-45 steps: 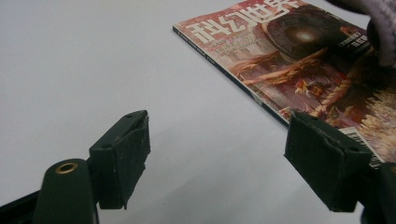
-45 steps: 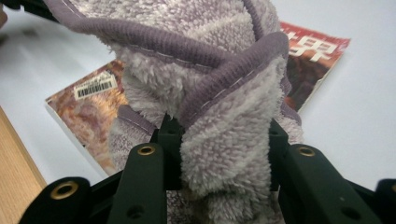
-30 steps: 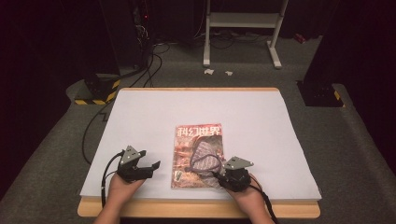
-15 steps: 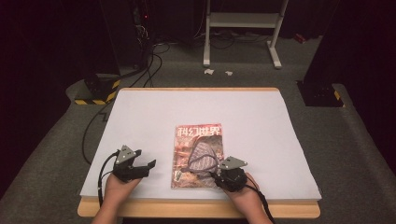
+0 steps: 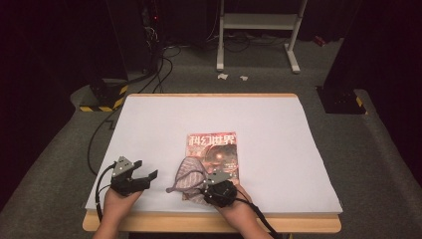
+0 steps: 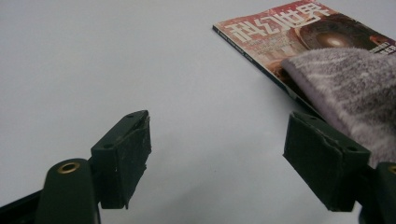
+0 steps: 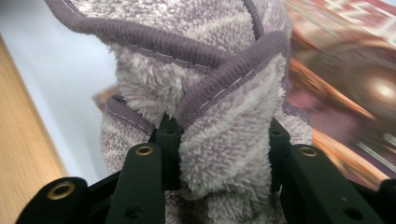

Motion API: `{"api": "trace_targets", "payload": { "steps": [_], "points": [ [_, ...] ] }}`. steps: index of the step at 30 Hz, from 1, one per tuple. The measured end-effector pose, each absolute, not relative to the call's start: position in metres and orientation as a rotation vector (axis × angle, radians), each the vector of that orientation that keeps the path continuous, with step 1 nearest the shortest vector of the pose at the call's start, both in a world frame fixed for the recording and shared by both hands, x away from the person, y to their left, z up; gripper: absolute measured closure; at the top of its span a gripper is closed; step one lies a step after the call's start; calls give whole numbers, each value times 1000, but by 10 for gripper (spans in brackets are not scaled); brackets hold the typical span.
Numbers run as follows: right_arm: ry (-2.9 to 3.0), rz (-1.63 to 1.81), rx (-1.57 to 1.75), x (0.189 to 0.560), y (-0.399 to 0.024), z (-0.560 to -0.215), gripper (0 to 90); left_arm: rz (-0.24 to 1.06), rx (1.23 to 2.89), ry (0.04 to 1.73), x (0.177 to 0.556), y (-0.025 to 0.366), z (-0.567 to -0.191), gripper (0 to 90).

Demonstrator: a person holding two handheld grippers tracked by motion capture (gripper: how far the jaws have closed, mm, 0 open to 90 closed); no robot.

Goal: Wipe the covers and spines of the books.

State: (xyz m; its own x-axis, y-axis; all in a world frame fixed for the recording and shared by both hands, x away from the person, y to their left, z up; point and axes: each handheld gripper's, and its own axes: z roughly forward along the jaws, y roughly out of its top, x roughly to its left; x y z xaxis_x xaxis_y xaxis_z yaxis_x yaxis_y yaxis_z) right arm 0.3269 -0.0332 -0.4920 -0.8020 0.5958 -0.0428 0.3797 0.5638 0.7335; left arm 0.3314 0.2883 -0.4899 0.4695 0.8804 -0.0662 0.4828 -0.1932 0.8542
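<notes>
Your bench point(image 5: 278, 124) is covered by a white sheet, with a wooden edge showing along the near side. A magazine point(image 5: 219, 149) with a reddish cover lies flat near the middle of the near half, its title end pointing away from you. Across its near left corner sits a fluffy lilac towel point(image 5: 188, 175), bunched up and spilling off the magazine's left edge onto the white surface. Your right hand-held gripper point(image 5: 215, 191) is clamped on the towel's near end: in the right gripper view the pile is squeezed between both black jaws and folds rise above them. Your left hand-held gripper point(image 5: 142, 178) hovers over bare white surface just left of the towel, not touching it, jaws spread wide with nothing between them.
</notes>
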Motion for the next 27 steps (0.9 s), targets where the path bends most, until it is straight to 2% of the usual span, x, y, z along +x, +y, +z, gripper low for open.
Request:
{"api": "trace_targets", "payload": {
  "steps": [5,11,17,18,22,27],
  "points": [
    [2537,1090,781,328,-7,-492,620,567,1806,1168,336,295,-488,233],
    [2523,1056,763,329,-7,-491,615,561,1807,1167,338,295,-489,233],
    [2460,1043,861,331,-42,-492,616,555,1818,1158,338,293,-489,233],
    [2431,1033,922,331,-63,-492,616,552,1819,1158,339,292,-490,233],
    [2374,1009,1007,330,-97,-490,617,551,1828,1155,340,290,-490,234],
    [2319,991,1083,328,-125,-488,617,550,1828,1157,341,289,-491,234]
  ]
}}
